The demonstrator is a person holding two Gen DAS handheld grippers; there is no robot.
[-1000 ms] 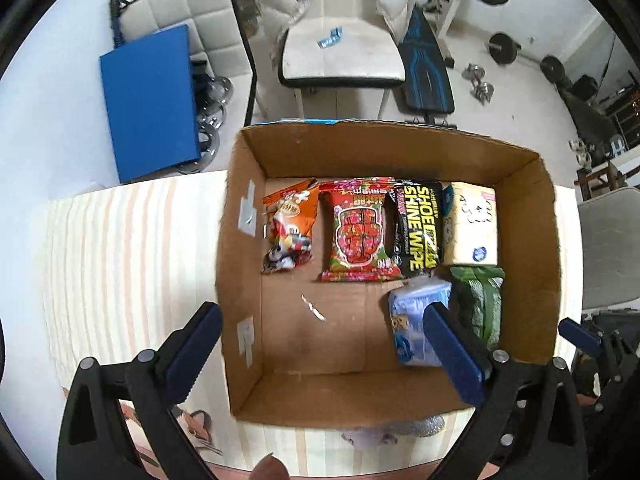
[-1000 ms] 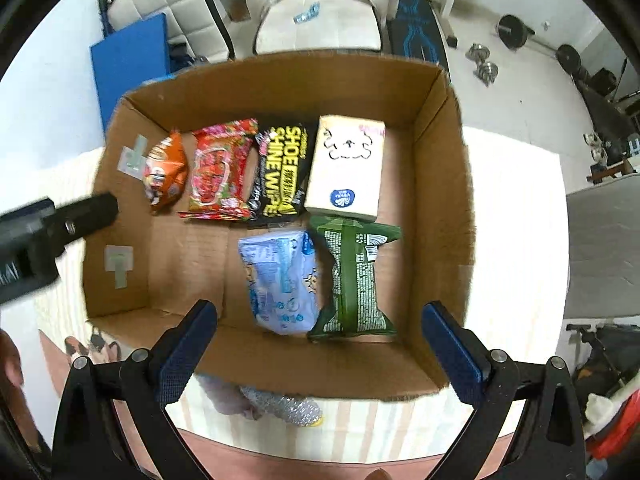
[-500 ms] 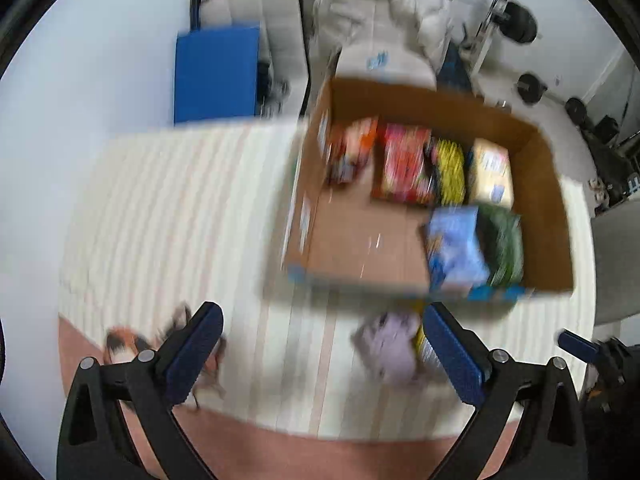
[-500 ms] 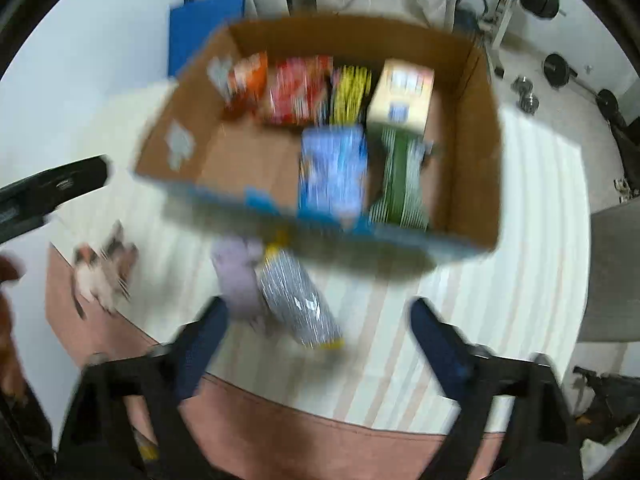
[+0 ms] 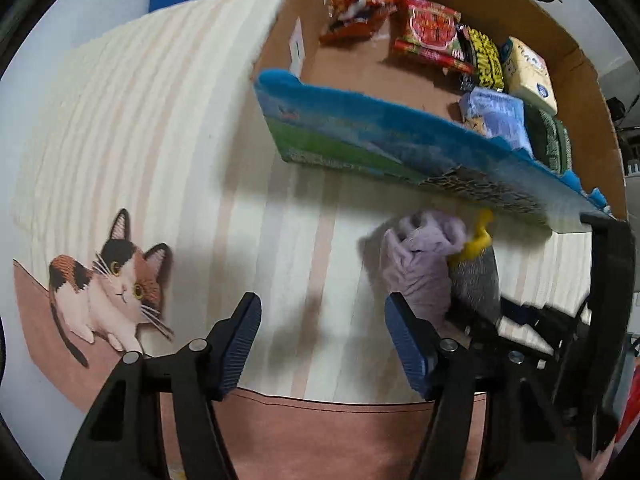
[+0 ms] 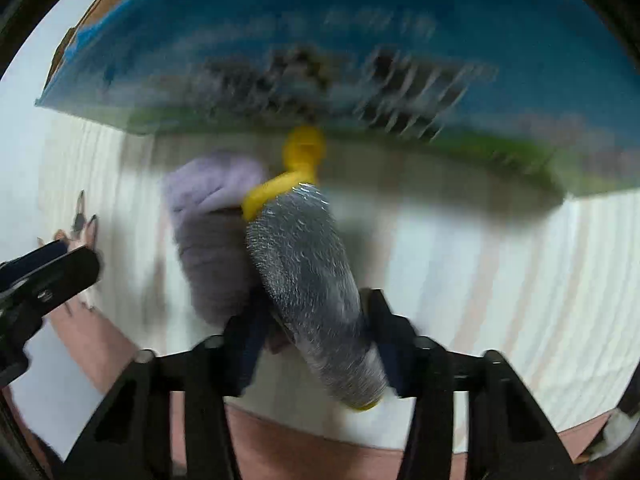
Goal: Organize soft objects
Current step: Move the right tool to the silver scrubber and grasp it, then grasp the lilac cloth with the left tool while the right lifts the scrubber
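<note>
The silver-grey sock (image 6: 312, 280) with its yellow cuff lies on the striped surface (image 5: 160, 140) just in front of the box (image 5: 400, 148), touching a lilac sock (image 6: 216, 240) on its left. The right gripper (image 6: 316, 332) has dropped from above the box down to this sock, and its jaws are closing with the sock between them; the pads look to be pressing its sides near the toe end, though blur makes the contact hard to judge.

The left gripper (image 5: 324, 336) has come down too, beside the lilac sock (image 5: 416, 264). Its jaws are also closing, but only bare cloth lies between them; the right-hand pad sits just at the sock's edge, so it holds nothing.

A second ago both grippers hung wide open over the box, looking down on the packets (image 5: 432, 36) already lined up inside. Now both are low over the surface, outside the box's near wall. That suggests the packing moves on to the two socks, the last loose soft things in view. The grey one appears about to be lifted; the lilac one likely needs the left gripper shifted toward it first.
</note>
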